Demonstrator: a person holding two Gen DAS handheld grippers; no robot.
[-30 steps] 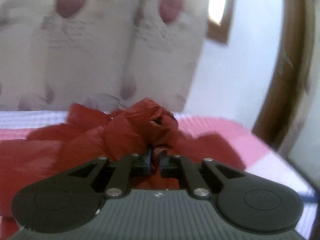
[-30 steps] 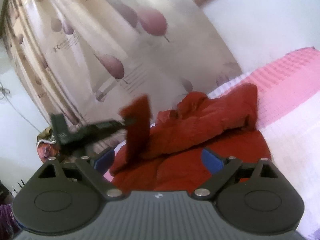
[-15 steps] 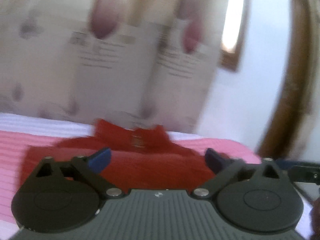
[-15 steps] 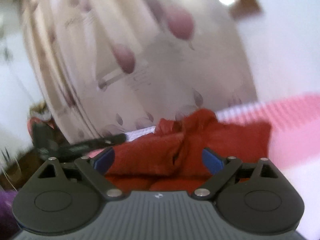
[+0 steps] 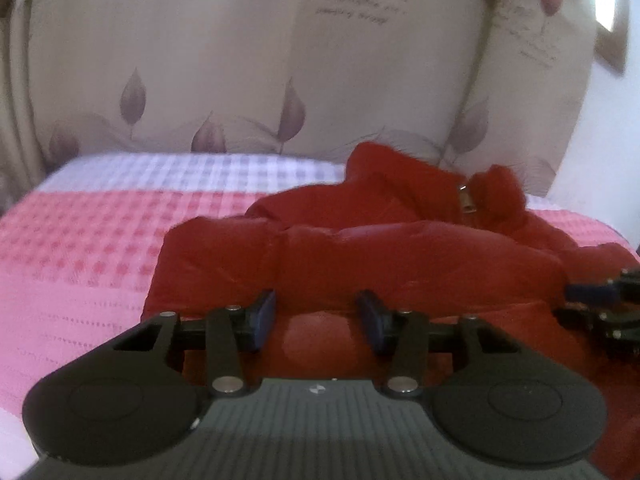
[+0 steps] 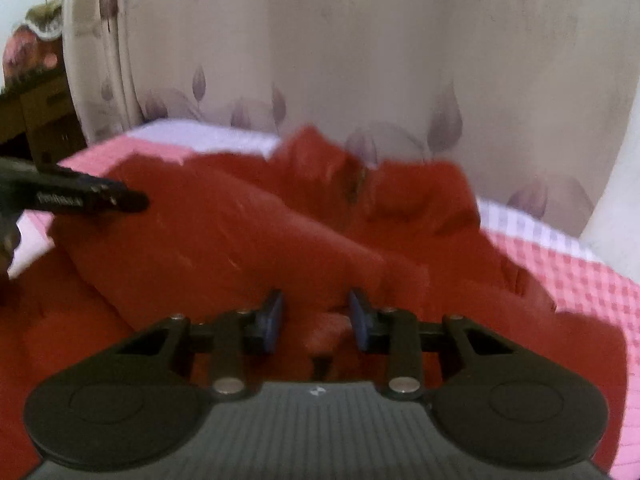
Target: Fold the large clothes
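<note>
Two tongs at work on one padded red jacket (image 5: 400,252), which lies bunched on the pink-and-white checked bed cover (image 5: 80,240) in front of a leaf-printed curtain (image 5: 240,80). My left tongs (image 5: 316,316) are closing about half-wide around the puffy near edge of a folded-over sleeve or panel; the pads do not yet pinch it, as far as I can tell. My right tongs (image 6: 316,316) are closing too, a ridge of red fabric between them but not visibly squeezed. I judge this the regrasp before another fold. Next, both need a firm bite on the edge, then a lift and carry across together.
</note>
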